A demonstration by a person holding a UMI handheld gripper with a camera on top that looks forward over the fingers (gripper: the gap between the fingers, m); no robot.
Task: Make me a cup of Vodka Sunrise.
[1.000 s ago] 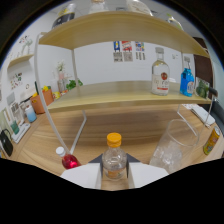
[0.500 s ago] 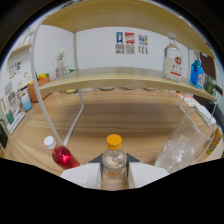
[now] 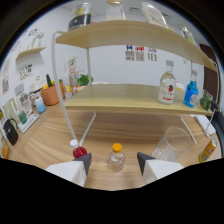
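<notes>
A small clear bottle with an orange cap (image 3: 116,158) stands upright on the wooden table (image 3: 125,130). It is between the fingers of my gripper (image 3: 114,162), which is open, with a gap at either side of the bottle. A small red bottle with a white cap (image 3: 78,151) stands just beside the left fingertip (image 3: 84,161). An empty clear glass (image 3: 171,144) stands ahead of the right fingertip (image 3: 144,160), a little to its right. On the shelf beyond are a clear bottle with a red label (image 3: 167,84) and a blue bottle (image 3: 190,93).
A two-level wooden shelf (image 3: 125,102) on thin white legs spans the table behind the bottles. An orange pot (image 3: 50,95), small plants and jars crowd its left end. A yellow item (image 3: 209,149) lies to the right of the glass.
The fingers have spread apart and let go of the orange-capped bottle, which now stands on the table. The gripper has drawn back from it a little.
</notes>
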